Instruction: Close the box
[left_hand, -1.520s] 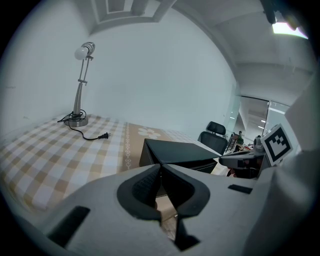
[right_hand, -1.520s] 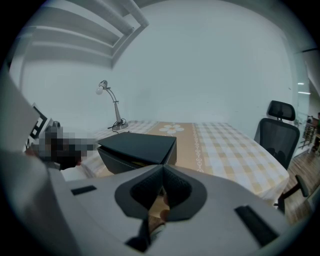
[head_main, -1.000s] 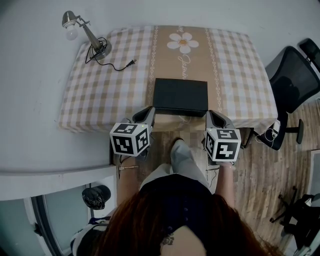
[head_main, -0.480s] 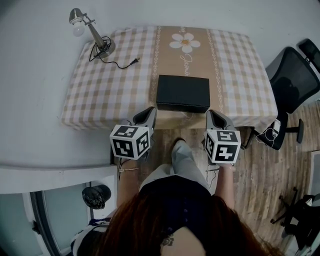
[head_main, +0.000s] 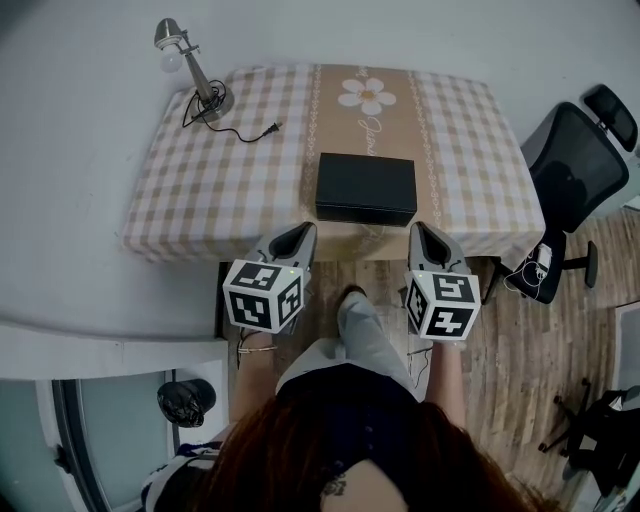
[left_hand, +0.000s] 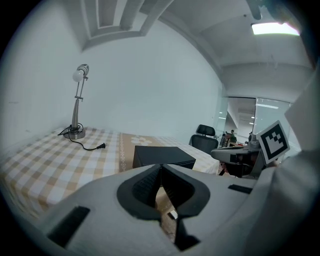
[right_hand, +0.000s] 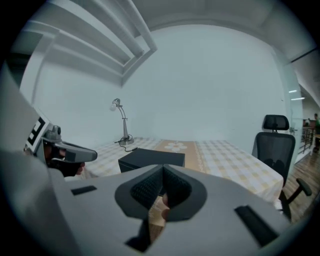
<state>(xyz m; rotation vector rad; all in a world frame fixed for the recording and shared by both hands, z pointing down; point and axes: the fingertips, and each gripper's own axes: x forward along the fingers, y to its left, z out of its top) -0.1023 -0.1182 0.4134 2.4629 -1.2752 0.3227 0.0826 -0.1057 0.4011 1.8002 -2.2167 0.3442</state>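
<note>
Looking down from the head view, the person's hands are hidden beneath the marker cubes, and hair and clothing fill the bottom of the frame. The box (head_main: 366, 188) is uniformly black, so no seam between lid and base can be made out; its top lies flat and level, with no flap raised. In the left gripper view the lower front of the box (left_hand: 162, 156) is cut off by the gripper's own grey body, and the right gripper view hides the box (right_hand: 152, 159) the same way.

The box sits on the tan runner of the checked table (head_main: 200, 170), close to the near edge. Its long axis runs left to right, parallel to that edge, with one long side facing the person.

The left gripper (head_main: 303, 230) has its jaws pressed together with nothing between them (left_hand: 161, 167). The right gripper (head_main: 418, 229) is likewise closed on nothing (right_hand: 163, 170). Both are held off the table's near edge, one on each side of the box and apart from it.

A desk lamp (head_main: 190, 70) stands at the far left corner with its plug (head_main: 270, 127) lying loose, and an office chair (head_main: 570, 170) stands to the right.
</note>
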